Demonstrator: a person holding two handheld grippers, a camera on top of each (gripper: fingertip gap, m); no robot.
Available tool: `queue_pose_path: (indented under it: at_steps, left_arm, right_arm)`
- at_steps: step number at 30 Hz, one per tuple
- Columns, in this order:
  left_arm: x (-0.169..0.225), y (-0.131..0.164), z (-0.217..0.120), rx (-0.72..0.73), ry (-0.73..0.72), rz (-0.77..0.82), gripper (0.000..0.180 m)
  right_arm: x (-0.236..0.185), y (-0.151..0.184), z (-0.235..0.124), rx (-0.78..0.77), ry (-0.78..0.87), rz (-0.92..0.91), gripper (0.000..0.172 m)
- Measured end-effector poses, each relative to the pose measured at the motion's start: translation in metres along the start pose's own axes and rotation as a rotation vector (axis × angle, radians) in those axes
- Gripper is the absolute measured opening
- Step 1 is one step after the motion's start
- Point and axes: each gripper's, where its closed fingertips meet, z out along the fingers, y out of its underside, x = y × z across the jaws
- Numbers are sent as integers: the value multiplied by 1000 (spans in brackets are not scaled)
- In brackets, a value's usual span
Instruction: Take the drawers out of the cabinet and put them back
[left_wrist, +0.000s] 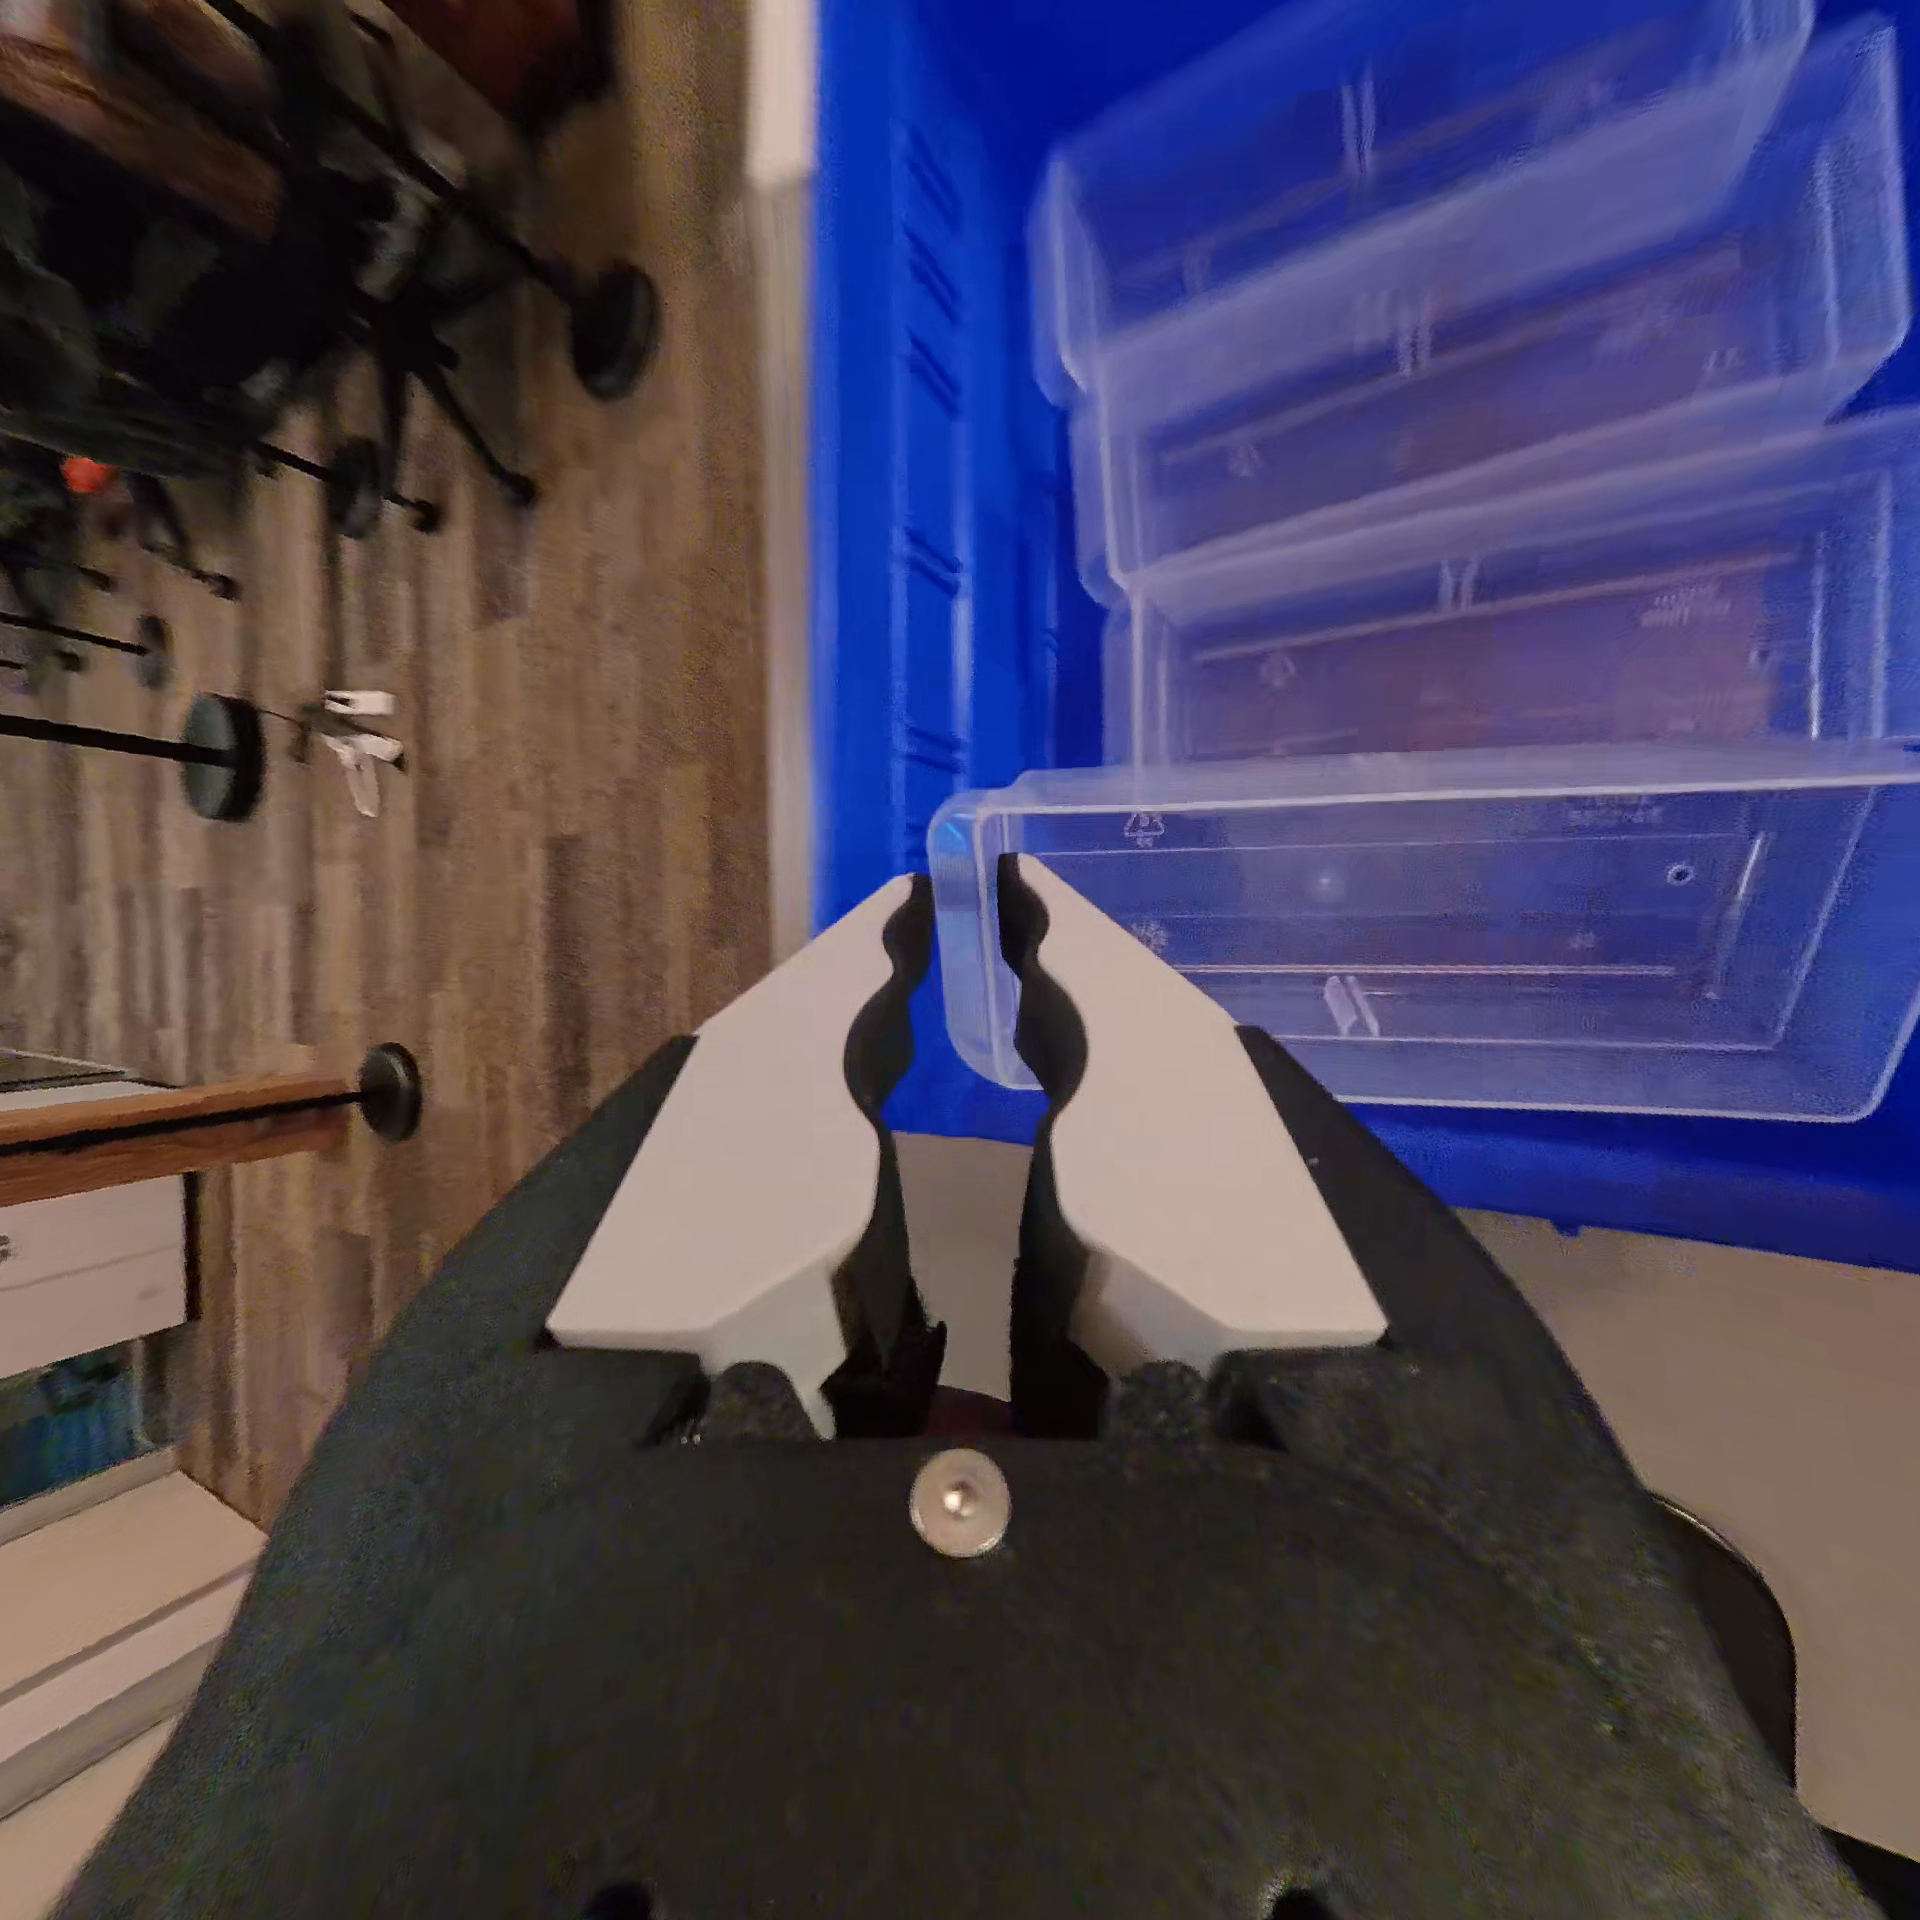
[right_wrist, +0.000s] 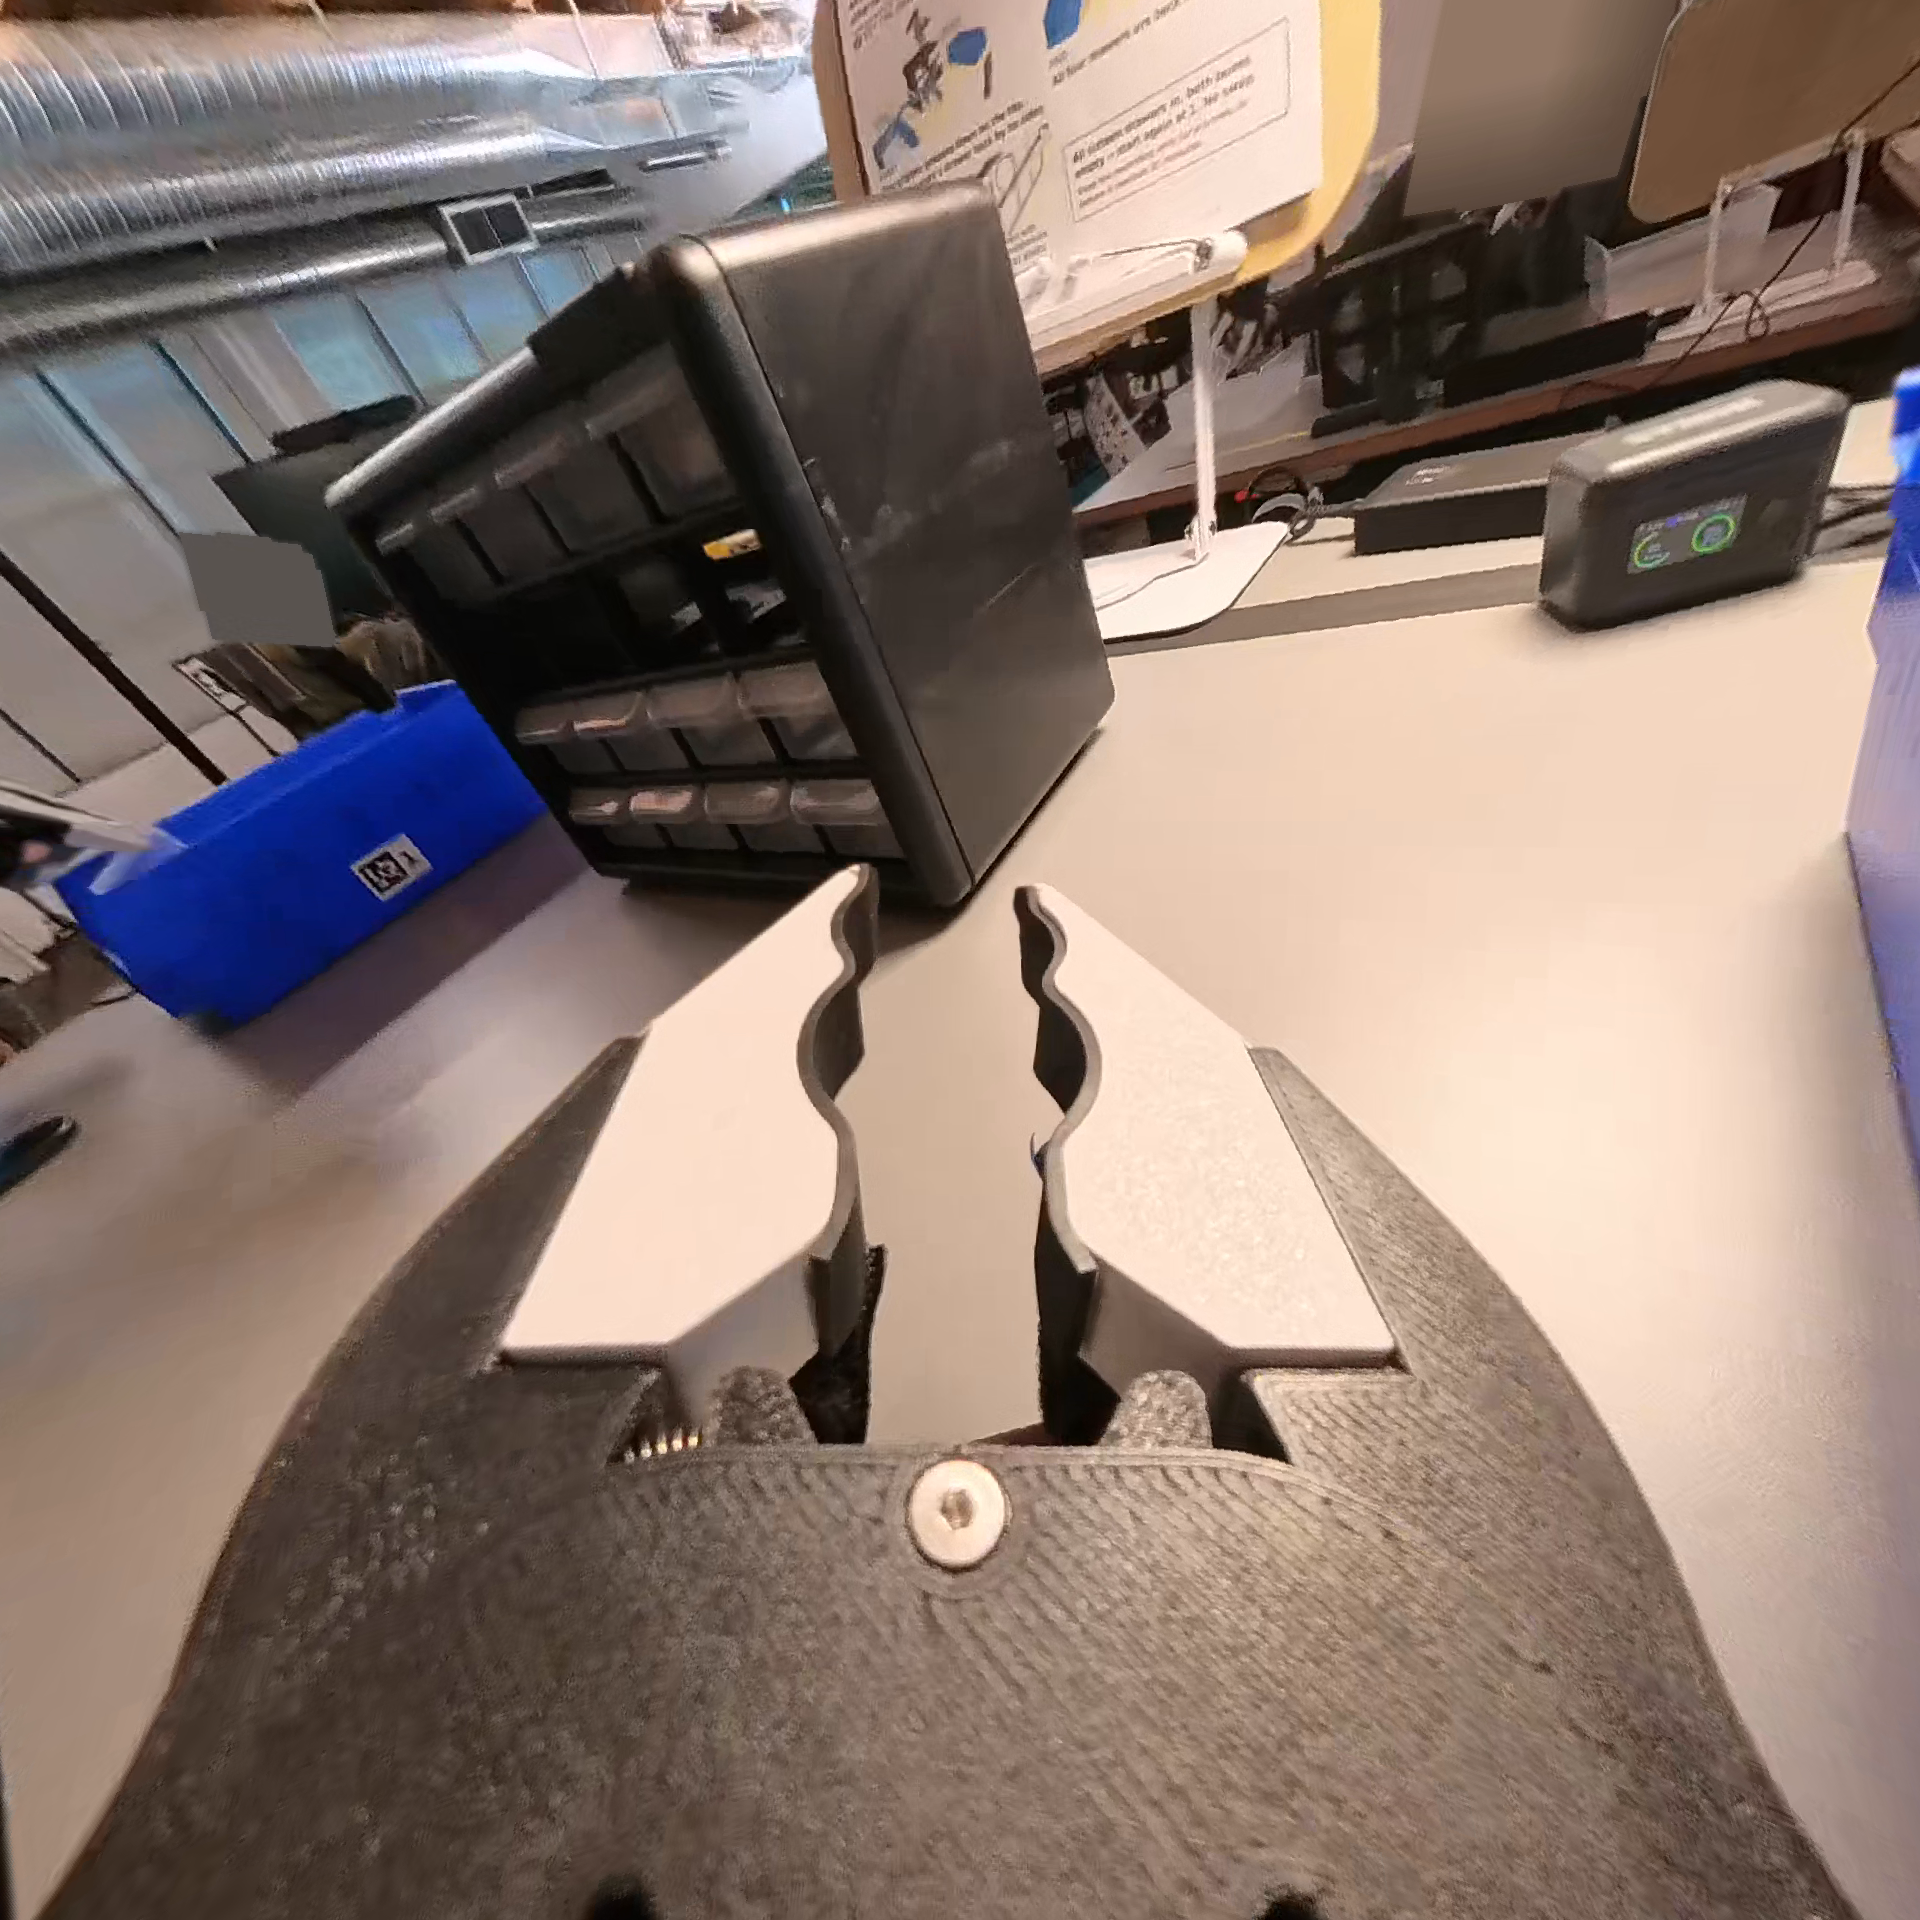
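Note:
In the left wrist view my left gripper (left_wrist: 961, 894) is shut on the end wall of a clear plastic drawer (left_wrist: 1455, 935). The drawer is held at the mouth of a blue bin (left_wrist: 914, 520). Several more clear drawers (left_wrist: 1455, 416) lie stacked inside the bin. In the right wrist view my right gripper (right_wrist: 943, 899) is open and empty above the grey table (right_wrist: 1455, 1039). It is just in front of the black drawer cabinet (right_wrist: 935, 520). The cabinet's top and two lower rows hold small clear drawers (right_wrist: 727, 707); the second row shows dark empty slots.
The blue bin (right_wrist: 281, 894) stands left of the cabinet on the table. Another blue object (right_wrist: 1891, 748) is at the right edge. A dark device with a lit screen (right_wrist: 1683, 520) and a white lamp stand (right_wrist: 1205, 436) are behind. Chair bases (left_wrist: 613, 332) stand on the floor.

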Motion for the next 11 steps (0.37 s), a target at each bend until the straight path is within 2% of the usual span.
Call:
queue_pose_path:
  at_steps: [1,4,6,8,11]
  left_arm:
    - [-8,-8,-13,37,-36,-7,12]
    - [-28,-34,-60,170,-143,-21,12]
    - [-24,-56,-97,284,-158,-23,12]
    - [3,-81,-132,414,-84,-1,12]
    - [91,-114,-170,568,173,104,12]
  right_arm:
    - [-1,1,0,-3,-8,11,28]
    - [-5,0,-1,4,-15,-19,27]
    - [-6,0,-2,9,-16,-27,26]
    - [-5,-1,-2,14,-15,-18,26]
    - [-5,-2,-3,22,-16,-14,26]
